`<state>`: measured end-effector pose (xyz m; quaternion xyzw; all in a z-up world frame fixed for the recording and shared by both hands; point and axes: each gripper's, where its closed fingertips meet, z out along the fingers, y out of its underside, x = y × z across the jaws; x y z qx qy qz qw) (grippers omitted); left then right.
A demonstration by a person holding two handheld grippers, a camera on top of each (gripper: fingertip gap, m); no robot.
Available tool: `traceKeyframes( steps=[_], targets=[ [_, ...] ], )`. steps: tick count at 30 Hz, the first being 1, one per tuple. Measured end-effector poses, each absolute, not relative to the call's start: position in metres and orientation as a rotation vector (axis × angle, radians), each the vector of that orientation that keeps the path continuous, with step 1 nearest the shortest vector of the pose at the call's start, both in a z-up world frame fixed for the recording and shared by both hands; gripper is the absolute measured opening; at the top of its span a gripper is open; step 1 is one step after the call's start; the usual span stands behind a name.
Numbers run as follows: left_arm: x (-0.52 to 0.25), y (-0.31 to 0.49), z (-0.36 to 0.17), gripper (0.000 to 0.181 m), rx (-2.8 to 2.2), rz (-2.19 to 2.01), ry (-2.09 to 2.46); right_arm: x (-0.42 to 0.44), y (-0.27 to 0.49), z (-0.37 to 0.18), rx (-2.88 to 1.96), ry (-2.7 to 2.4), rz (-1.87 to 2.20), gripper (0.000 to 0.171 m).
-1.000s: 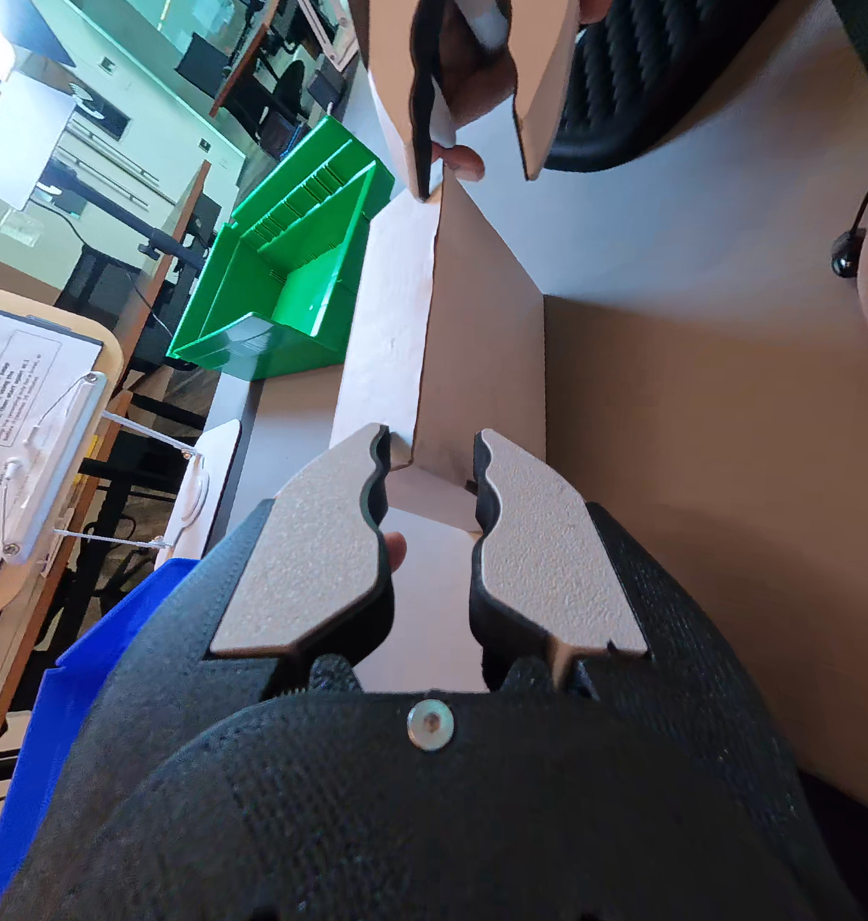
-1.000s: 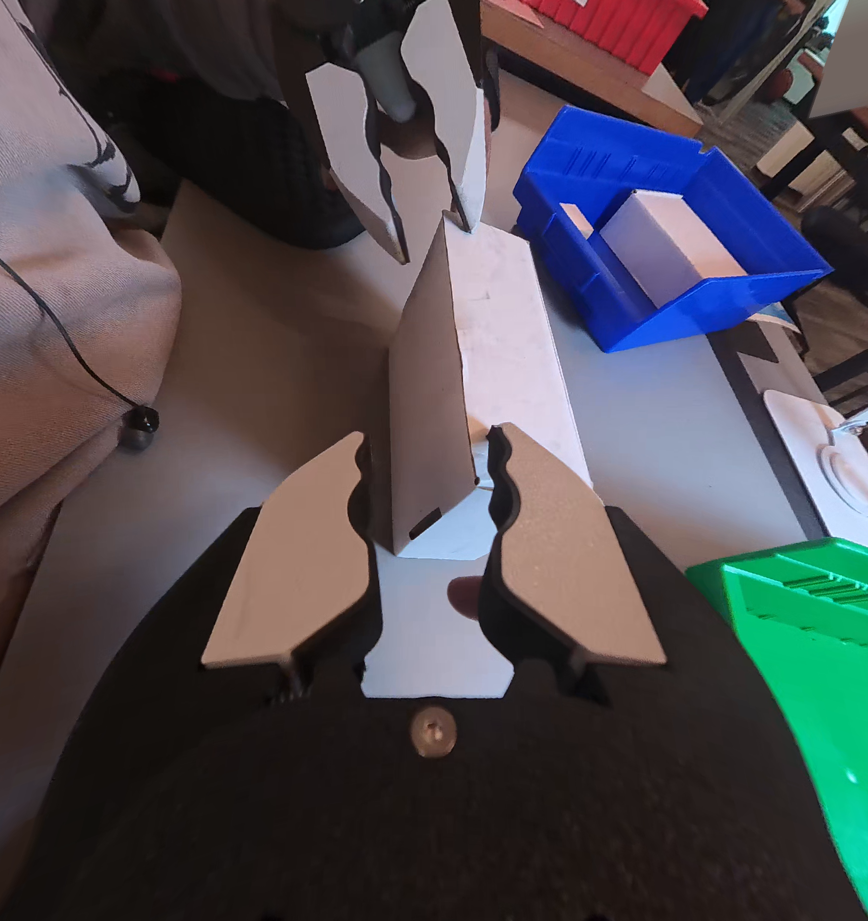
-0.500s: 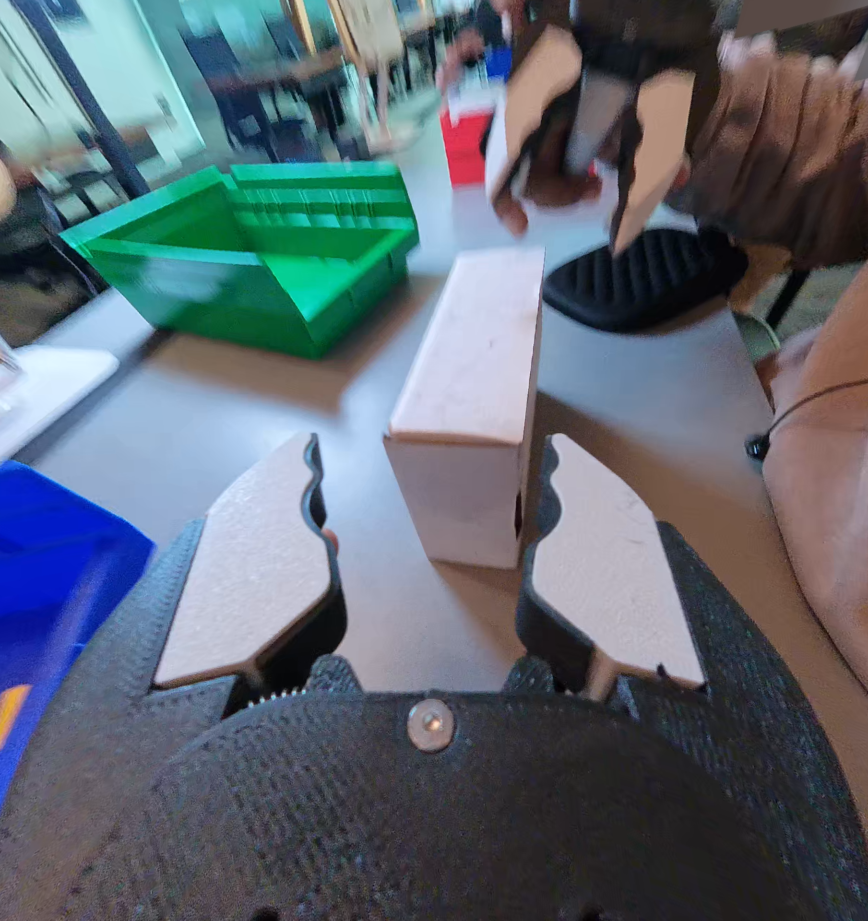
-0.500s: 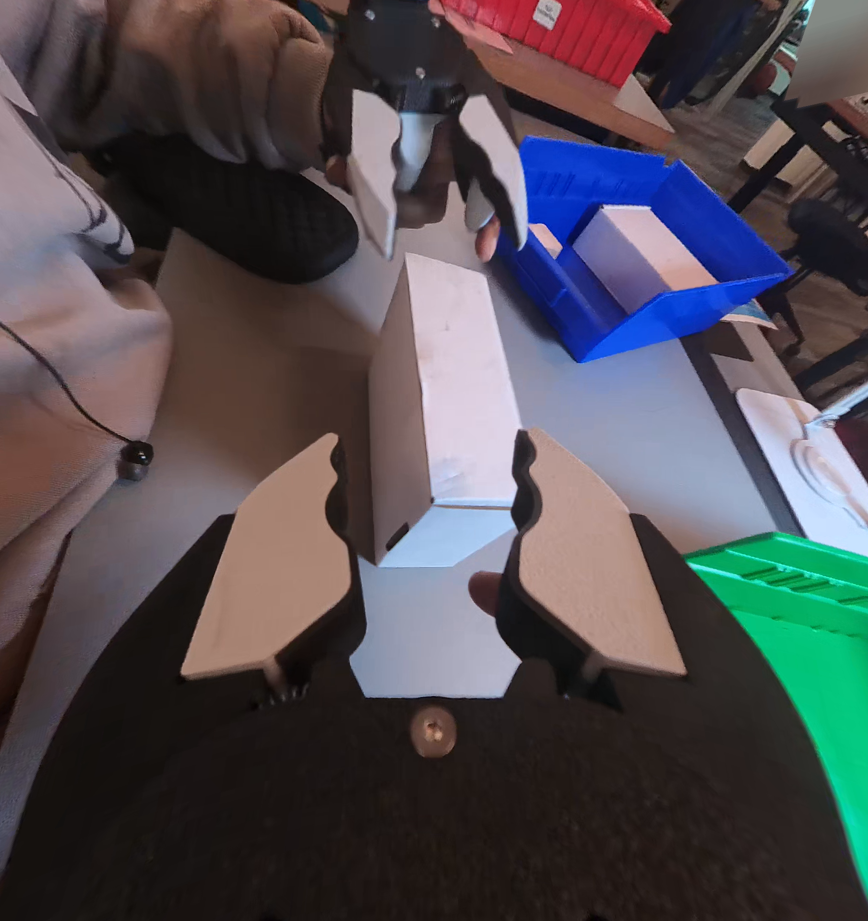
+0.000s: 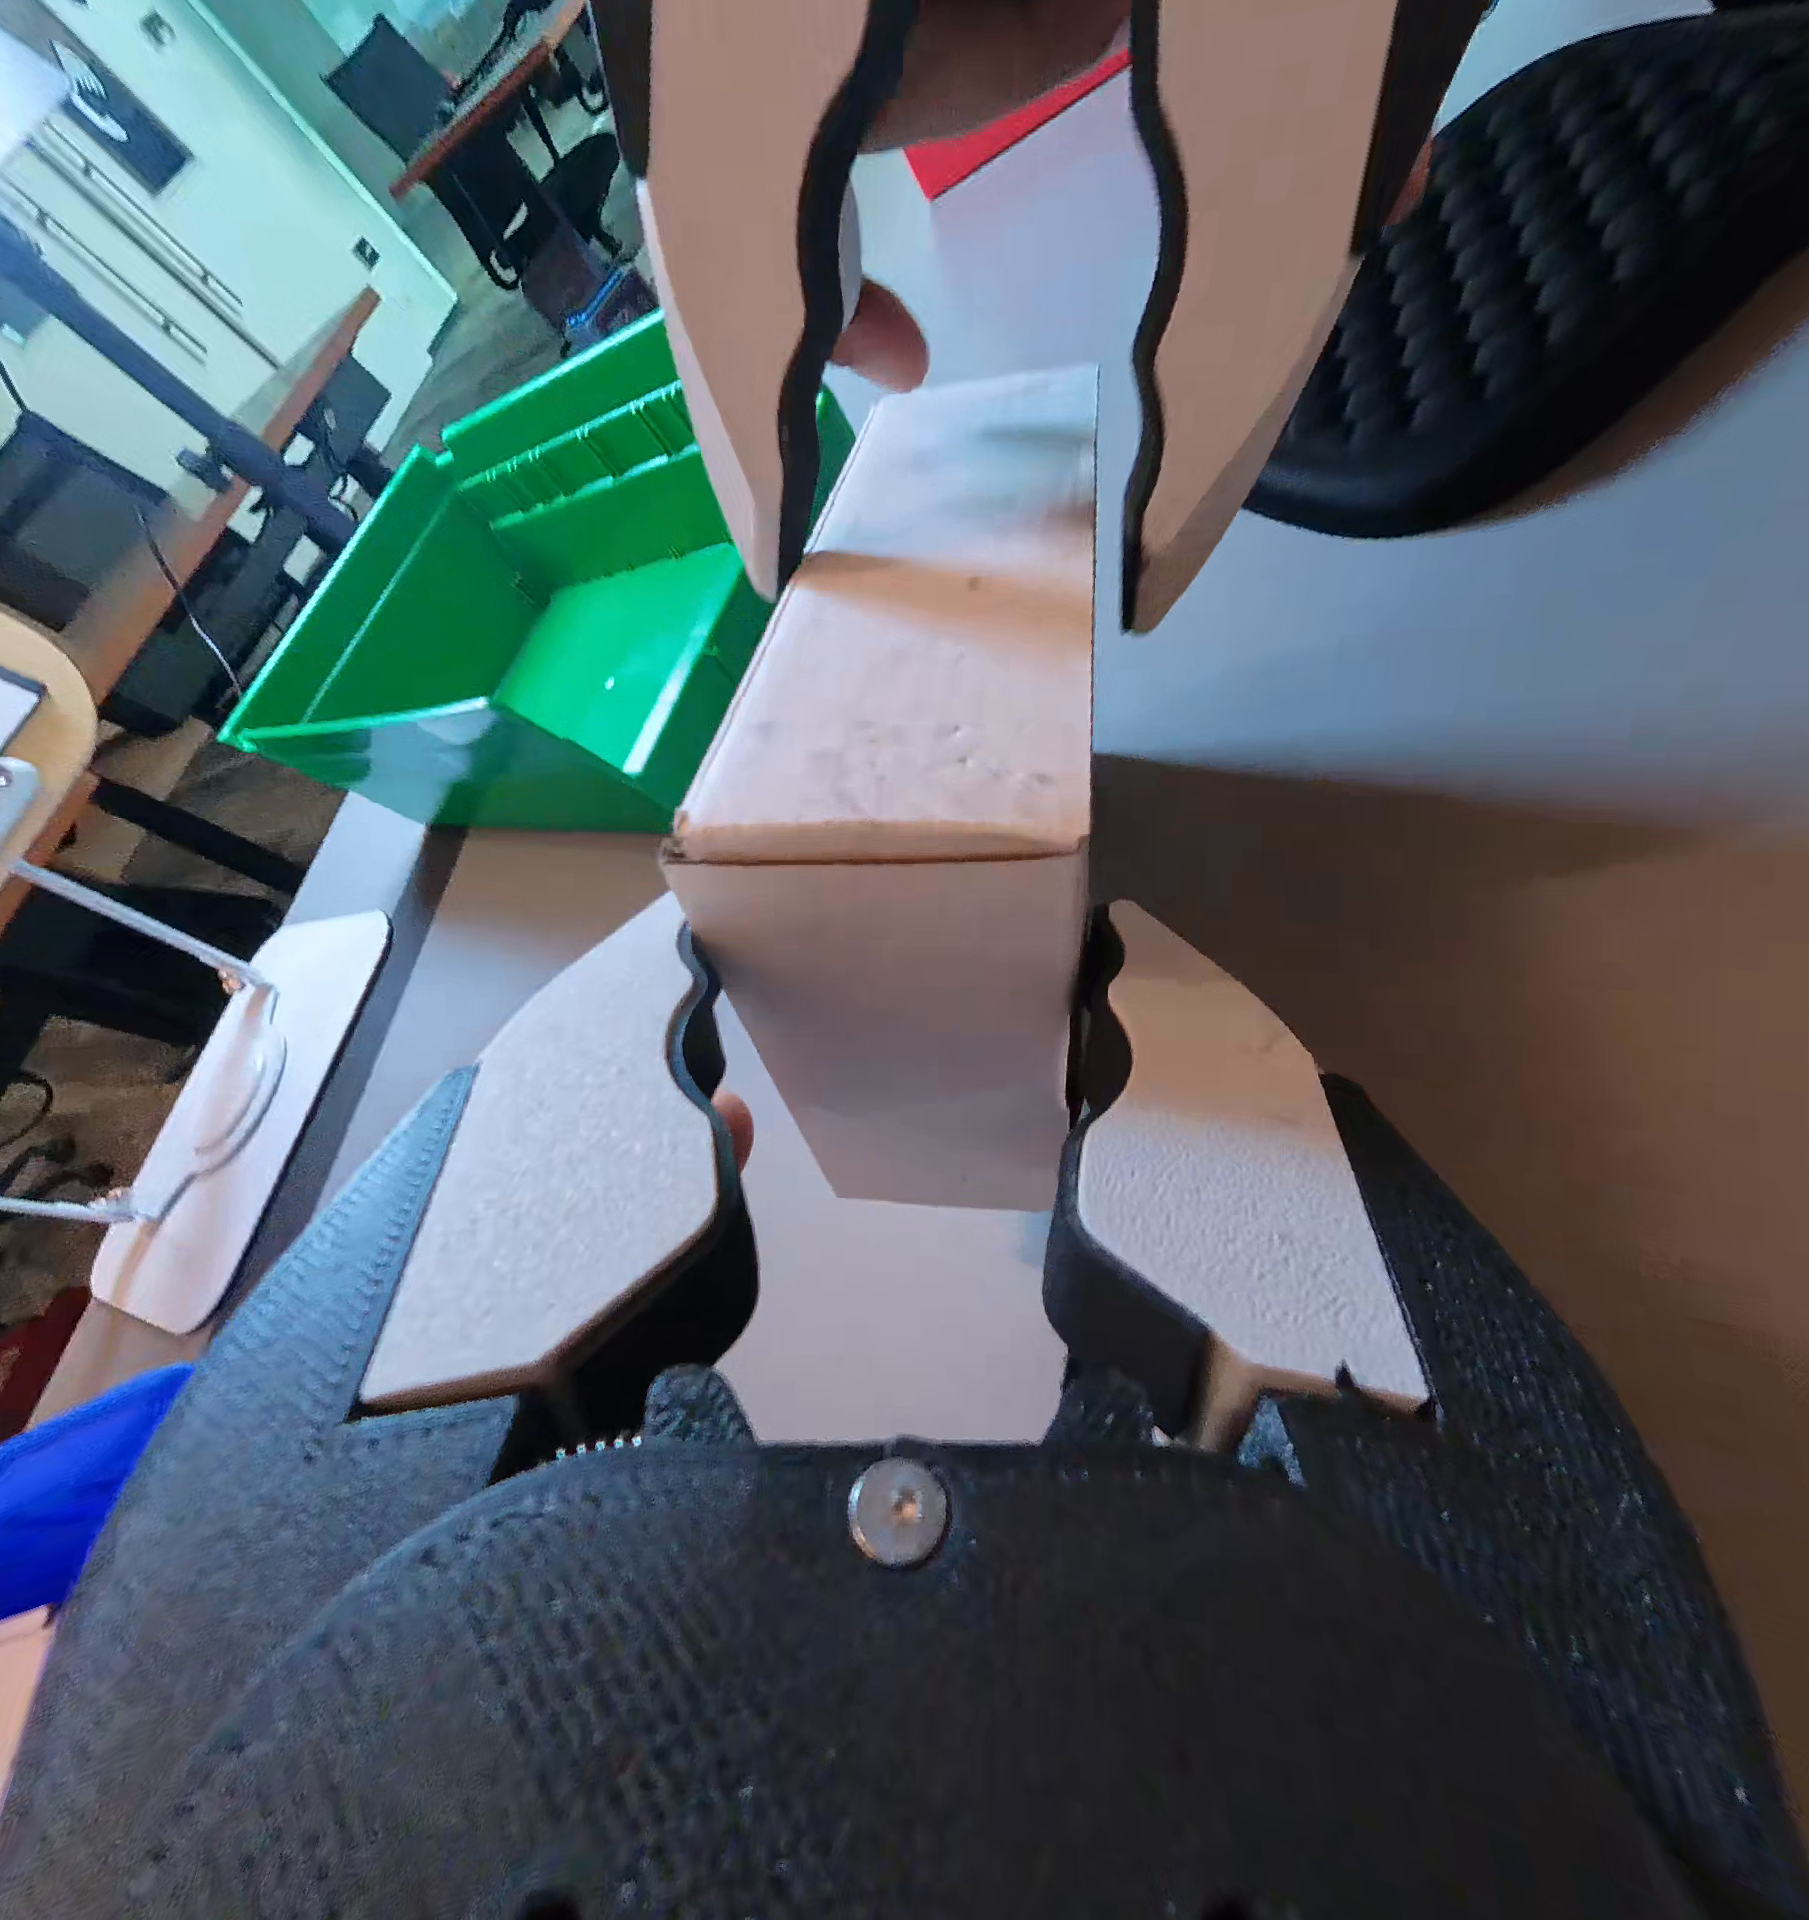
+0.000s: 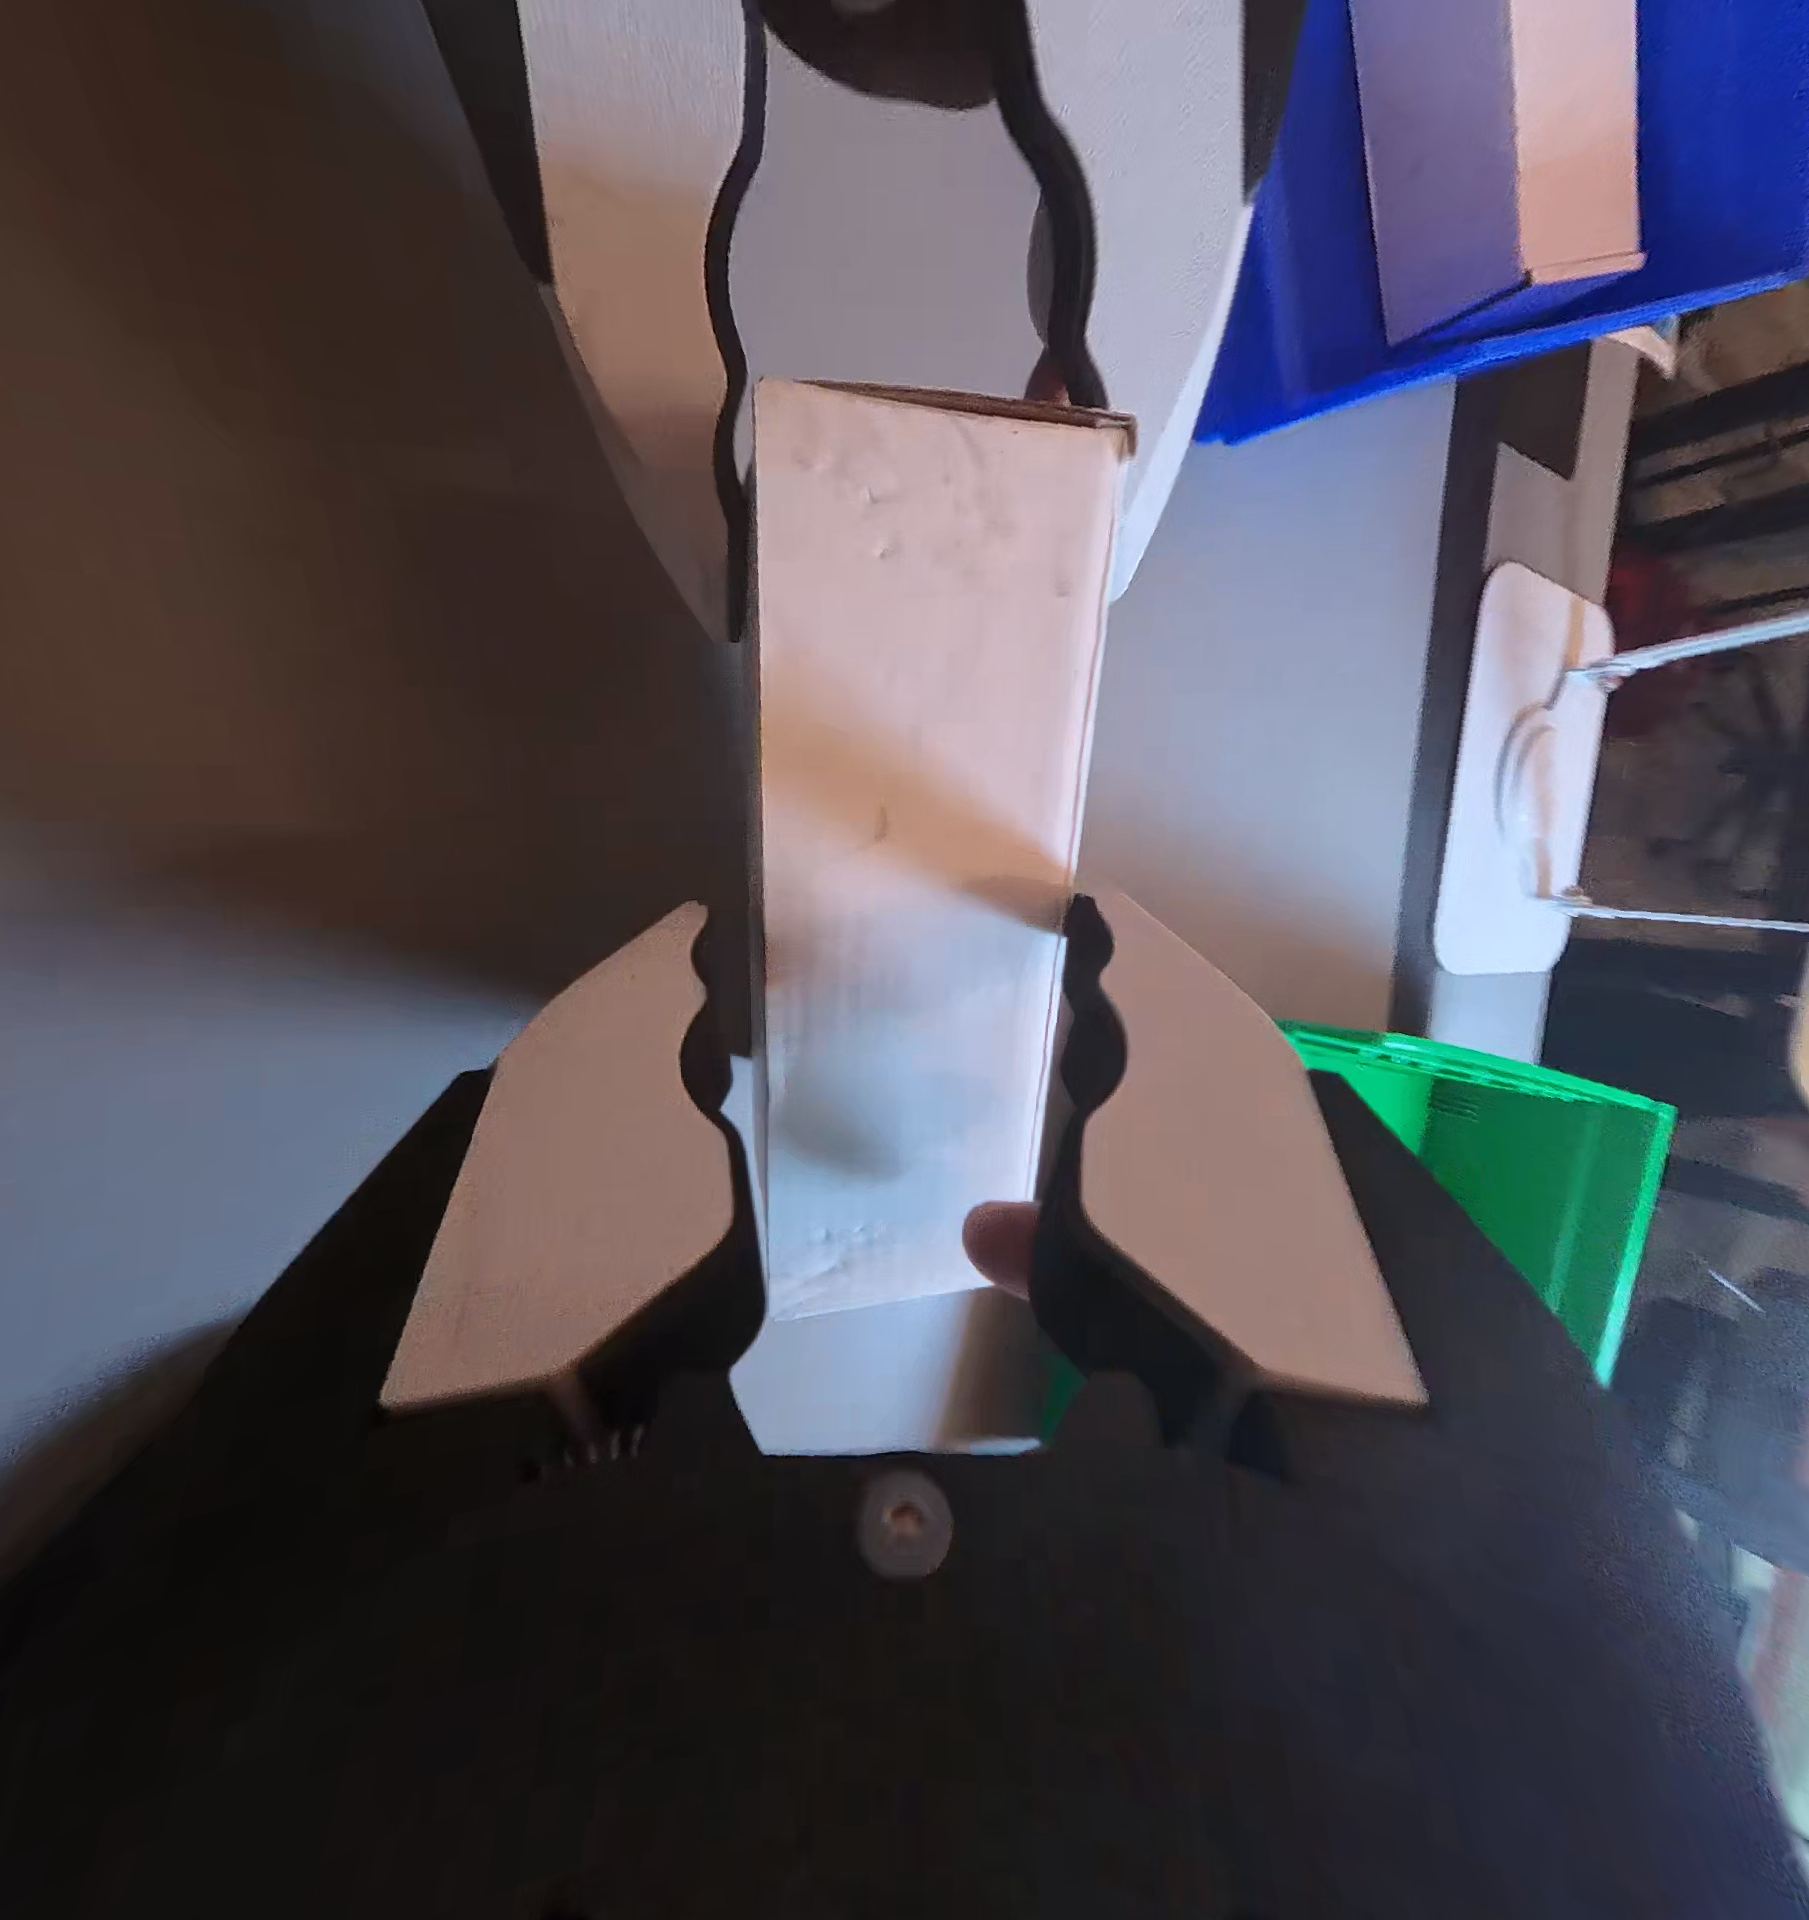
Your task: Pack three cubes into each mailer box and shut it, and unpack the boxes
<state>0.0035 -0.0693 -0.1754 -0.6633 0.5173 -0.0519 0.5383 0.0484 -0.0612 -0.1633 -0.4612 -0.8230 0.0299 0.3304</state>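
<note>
A closed white mailer box (image 5: pixel 900 727) lies lengthwise between my two grippers. My left gripper (image 5: pixel 895 935) has its jaws pressed on both sides of the near end. In that view my right gripper (image 5: pixel 947 608) clamps the far end from above. In the right wrist view the same box (image 6: pixel 921 675) runs away from me, with my right gripper (image 6: pixel 889 909) shut on its near end and the left gripper (image 6: pixel 926 613) on its far end. No cubes are in sight.
A green bin (image 5: pixel 567 665) stands left of the box and shows in the right wrist view (image 6: pixel 1502 1174). A blue bin (image 6: pixel 1710 208) holds another white box (image 6: pixel 1482 156). A black chair seat (image 5: pixel 1554 260) is at the far right. A white stand base (image 5: pixel 245 1091) sits at the table's edge. The gap from one gripper's tips to the other's is roughly 6 cm.
Half a second ago the box lay flat on the table with both grippers open and drawn back. Both have moved in and closed on its two ends.
</note>
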Motion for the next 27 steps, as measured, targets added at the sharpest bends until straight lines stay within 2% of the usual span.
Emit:
traceKeyframes(
  steps=[1,12,16,23,27],
  targets=[
    [0.006,-0.069,-0.174,0.068,-1.563,-0.116,1.241,0.048,-0.059,-0.164,-1.196,-2.149,0.029,0.060],
    [0.004,-0.077,-0.158,0.068,-1.410,-0.084,1.265,0.041,-0.058,-0.160,-1.063,-2.168,-0.070,0.059],
    [-0.011,-0.067,-0.131,0.073,-1.384,-0.075,1.085,0.043,-0.041,-0.133,-1.054,-2.128,-0.181,0.059],
    [-0.064,-0.060,-0.106,0.059,-1.489,-0.274,0.733,0.078,0.090,-0.055,-1.152,-1.833,-0.638,0.059],
    [-0.077,-0.060,-0.112,0.055,-1.519,-0.252,0.671,0.093,0.185,-0.064,-1.201,-1.687,-0.814,0.059]
  ],
)
